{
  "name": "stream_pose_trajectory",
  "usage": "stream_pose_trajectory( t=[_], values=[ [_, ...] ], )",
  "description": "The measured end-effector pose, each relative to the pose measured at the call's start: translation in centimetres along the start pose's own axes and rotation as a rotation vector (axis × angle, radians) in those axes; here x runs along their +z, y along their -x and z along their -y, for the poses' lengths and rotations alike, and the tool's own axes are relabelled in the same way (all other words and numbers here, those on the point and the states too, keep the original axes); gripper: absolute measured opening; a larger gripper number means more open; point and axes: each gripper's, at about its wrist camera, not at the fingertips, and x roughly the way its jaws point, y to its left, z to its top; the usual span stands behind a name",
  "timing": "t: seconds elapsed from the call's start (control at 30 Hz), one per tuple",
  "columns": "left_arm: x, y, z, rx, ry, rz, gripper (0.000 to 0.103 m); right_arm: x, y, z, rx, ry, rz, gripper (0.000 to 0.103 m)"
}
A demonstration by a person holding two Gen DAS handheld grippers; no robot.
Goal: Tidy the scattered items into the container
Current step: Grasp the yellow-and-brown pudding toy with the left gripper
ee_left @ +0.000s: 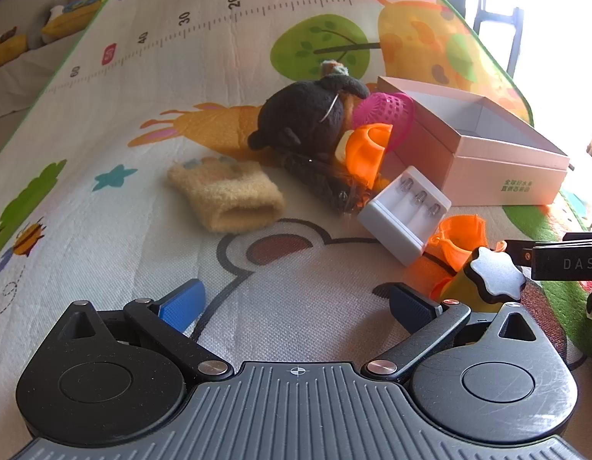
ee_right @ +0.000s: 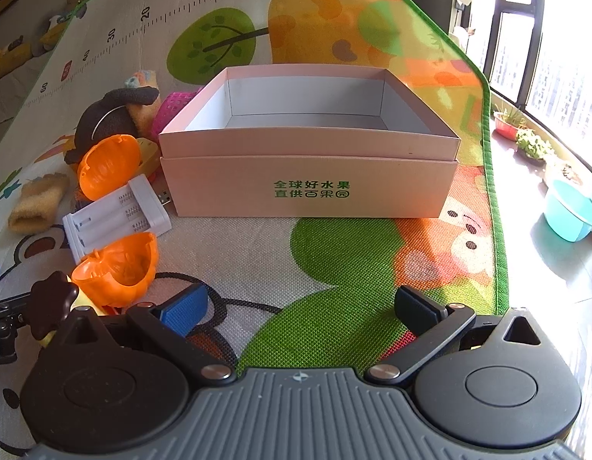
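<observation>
Both my left gripper (ee_left: pixel 296 303) and right gripper (ee_right: pixel 300 306) hang wide and empty. The box (ee_right: pixel 307 184) sits straight ahead of the right one, the charger (ee_right: pixel 115 216) and orange shells (ee_right: pixel 117 268) to its left. I judge crowding risks nudging neighbours.

Black gripper (ee_left: pixel 296 303), blue and black pads

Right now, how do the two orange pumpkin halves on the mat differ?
The far pumpkin half lies by the dark plush toy, close to the box; the near pumpkin half lies on the other side of the white battery charger, nearer the tools. The far half stands steeply on edge; the near half lies more like a tipped bowl. Both are orange, hollow shells showing their insides, still outside the box.
</observation>
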Motion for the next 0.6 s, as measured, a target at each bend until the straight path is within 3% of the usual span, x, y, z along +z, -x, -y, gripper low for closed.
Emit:
stream_pose_trajectory(
  t=[0.13, 0.3, 0.6],
  values=[
    [0.0, 0.0, 0.9, 0.02, -0.02, -0.016, 0.103, 0.5, 0.0, 0.3, 0.021, 0.009, -0.046, 0.103],
    [0.0, 0.1, 0.7, -0.016, 0.019, -0.012, 0.103, 0.6, 0.6, 0.4, 0.042, 0.026, -0.119, 0.103],
    [0.4, -0.2, 0.7, -0.033, 0.036, -0.032, 0.103, -0.5, 1.4, 0.6, 0.079, 0.068, -0.086, 0.103]
  ],
)
